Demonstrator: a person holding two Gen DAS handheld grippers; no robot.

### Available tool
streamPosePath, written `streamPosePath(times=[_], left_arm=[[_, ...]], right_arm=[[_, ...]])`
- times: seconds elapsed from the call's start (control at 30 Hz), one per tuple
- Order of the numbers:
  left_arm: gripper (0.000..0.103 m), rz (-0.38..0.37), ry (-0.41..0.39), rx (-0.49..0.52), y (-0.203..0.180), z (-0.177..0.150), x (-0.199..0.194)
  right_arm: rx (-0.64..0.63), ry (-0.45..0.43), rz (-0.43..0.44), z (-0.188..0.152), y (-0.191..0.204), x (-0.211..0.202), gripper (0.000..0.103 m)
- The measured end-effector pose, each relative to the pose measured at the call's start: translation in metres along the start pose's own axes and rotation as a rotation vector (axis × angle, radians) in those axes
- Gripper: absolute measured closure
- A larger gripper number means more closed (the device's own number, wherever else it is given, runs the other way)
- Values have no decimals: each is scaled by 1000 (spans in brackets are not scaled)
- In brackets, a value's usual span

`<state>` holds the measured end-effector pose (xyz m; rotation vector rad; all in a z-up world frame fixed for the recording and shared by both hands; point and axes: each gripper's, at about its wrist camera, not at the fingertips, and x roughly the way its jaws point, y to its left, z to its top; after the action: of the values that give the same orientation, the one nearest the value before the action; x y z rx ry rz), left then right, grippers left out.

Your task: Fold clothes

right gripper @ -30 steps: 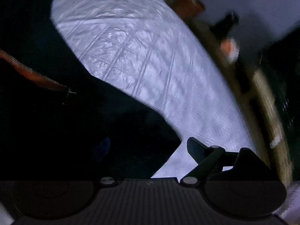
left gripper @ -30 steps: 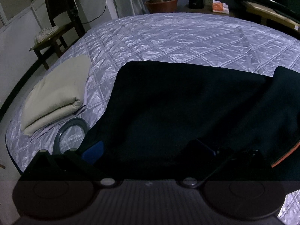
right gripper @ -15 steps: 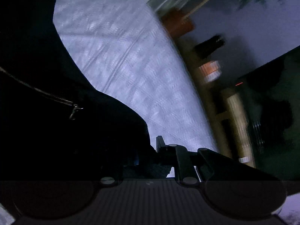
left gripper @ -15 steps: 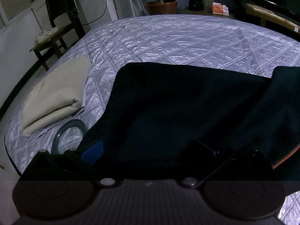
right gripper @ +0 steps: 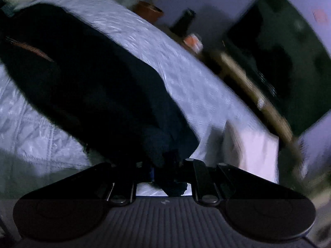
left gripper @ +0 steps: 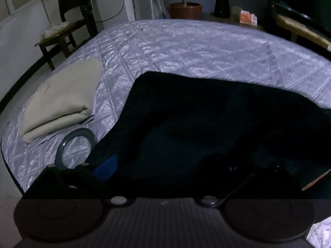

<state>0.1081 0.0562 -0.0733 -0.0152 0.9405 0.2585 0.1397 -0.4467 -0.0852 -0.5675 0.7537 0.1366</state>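
A black garment with orange zipper trim lies spread on the silver quilted bed. My left gripper is open at the garment's near edge. Its blue-padded left finger and its dark right finger stand wide apart with cloth lying between them. In the blurred right wrist view my right gripper is shut on a bunched end of the black garment. That end is raised off the bed, and the orange trim shows at the far left.
A folded beige cloth lies on the bed's left side, with a dark ring just in front of it. Beyond the bed stand a wooden chair, a plant pot, a black speaker and a wooden bench.
My right gripper went from open beside the garment's edge to shut on it, then lifted and swung it. The left gripper stayed open in nearly the same place.
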Motion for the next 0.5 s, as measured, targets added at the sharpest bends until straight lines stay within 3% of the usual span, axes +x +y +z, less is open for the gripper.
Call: streamPosePath(times=[0.07,0.2,0.5], left_arm=[[7,-35,-8,-16,4,0,-5],[8,-59,-83,167,-18,-14,-19],[10,-113,-252,579,-68,-46,-51]], right_arm=[[63,3,-4,2,-4,6,84],[215,14,-2,1,-10,17,84],[228,64,7,1,-2,20,82]])
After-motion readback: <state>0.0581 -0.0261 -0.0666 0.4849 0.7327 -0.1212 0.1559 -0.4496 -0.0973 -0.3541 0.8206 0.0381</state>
